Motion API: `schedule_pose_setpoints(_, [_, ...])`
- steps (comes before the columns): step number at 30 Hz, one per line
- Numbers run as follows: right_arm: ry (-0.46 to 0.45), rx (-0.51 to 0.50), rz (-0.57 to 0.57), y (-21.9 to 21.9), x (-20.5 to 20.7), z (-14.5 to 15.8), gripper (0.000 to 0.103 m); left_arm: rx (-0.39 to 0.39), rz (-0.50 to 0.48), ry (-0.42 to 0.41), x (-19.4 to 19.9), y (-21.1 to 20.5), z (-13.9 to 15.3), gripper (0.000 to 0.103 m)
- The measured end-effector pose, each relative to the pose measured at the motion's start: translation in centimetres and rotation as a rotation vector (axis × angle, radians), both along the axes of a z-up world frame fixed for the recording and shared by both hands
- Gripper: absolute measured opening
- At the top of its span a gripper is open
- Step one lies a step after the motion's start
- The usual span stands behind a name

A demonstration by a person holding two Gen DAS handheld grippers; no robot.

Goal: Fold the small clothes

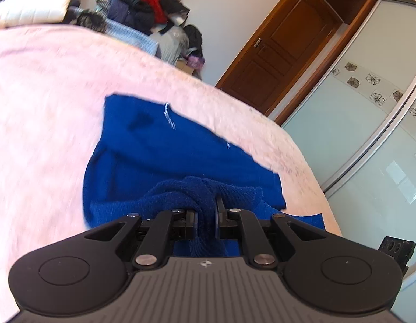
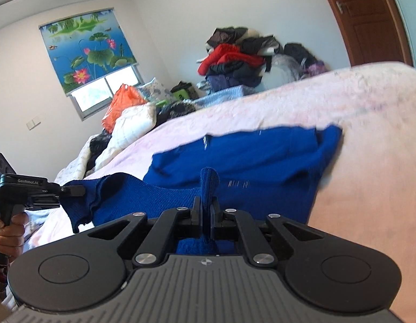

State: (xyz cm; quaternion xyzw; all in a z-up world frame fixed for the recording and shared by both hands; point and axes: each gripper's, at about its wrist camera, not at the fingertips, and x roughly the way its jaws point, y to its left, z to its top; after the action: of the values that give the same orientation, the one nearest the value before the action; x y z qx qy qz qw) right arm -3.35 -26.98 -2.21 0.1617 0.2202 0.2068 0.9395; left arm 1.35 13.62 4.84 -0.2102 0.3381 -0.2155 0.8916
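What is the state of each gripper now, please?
Left gripper: closed on the blue sweater.
Right gripper: closed on the same sweater.

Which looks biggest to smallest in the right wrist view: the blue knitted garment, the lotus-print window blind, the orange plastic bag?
1. Blue knitted garment, though nearness to the camera enlarges it.
2. Lotus-print window blind.
3. Orange plastic bag.

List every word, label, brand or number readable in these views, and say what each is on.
"GenRobot.AI": on the black body of the left claw, seen in the right wrist view.
A small emblem without letters sits on each grey claw housing.
No readable text elsewhere; the white marks on the blue garment are too blurred.
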Motion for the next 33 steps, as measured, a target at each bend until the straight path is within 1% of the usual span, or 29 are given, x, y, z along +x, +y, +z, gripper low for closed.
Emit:
schedule_pose_setpoints(3, [-0.017,-0.001,-0.029,-0.3,1.8,0.4,0.008,0.012,0.0,-0.023,1.8,-0.6,0.8,0.011])
schedule_pose_setpoints(7, [-0.048,-0.011,-0.068,-0.7,3.6,0.8,0.008,0.025,-0.008,-0.035,3.9,-1.3,1.4,0.01])
schedule_pose_setpoints(10, [-0.069,-0.012,-0.083,-1.1,4.9,1.2,0.008,0.038,-0.015,-0.043,5.0,-1.8,1.6,0.011])
schedule_pose_setpoints(14, [-0.084,-0.027,-0.093,-1.2,6.4,1.4,0.008,0.037,-0.021,-0.034,6.5,-2.1,1.4,0.01])
schedule_pose_setpoints(17, [-0.087,-0.051,-0.099,-1.1,7.5,1.3,0.008,0.012,-0.024,0.008,7.9,-2.0,0.5,0.011])
schedule_pose_setpoints(20, [-0.071,-0.062,-0.108,-0.9,8.3,0.7,0.008,-0.022,-0.035,0.071,9.2,-1.9,-1.1,0.011])
schedule_pose_setpoints(23, [-0.059,-0.074,-0.111,-0.7,8.8,0.0,0.008,-0.031,-0.023,0.118,10.1,-1.9,-2.7,0.011])
schedule_pose_setpoints(26, [-0.058,-0.085,-0.115,-0.6,9.1,-0.2,0.008,-0.084,-0.01,0.161,11.0,-1.3,-3.6,0.011])
schedule_pose_setpoints(29, [-0.072,-0.108,-0.123,-0.5,9.5,0.1,0.008,-0.117,0.002,0.158,11.7,-0.8,-3.4,0.011])
schedule_pose_setpoints(33, [-0.089,-0.099,-0.129,-0.6,10.7,0.5,0.008,-0.142,0.013,0.14,13.4,-0.6,-2.6,0.011])
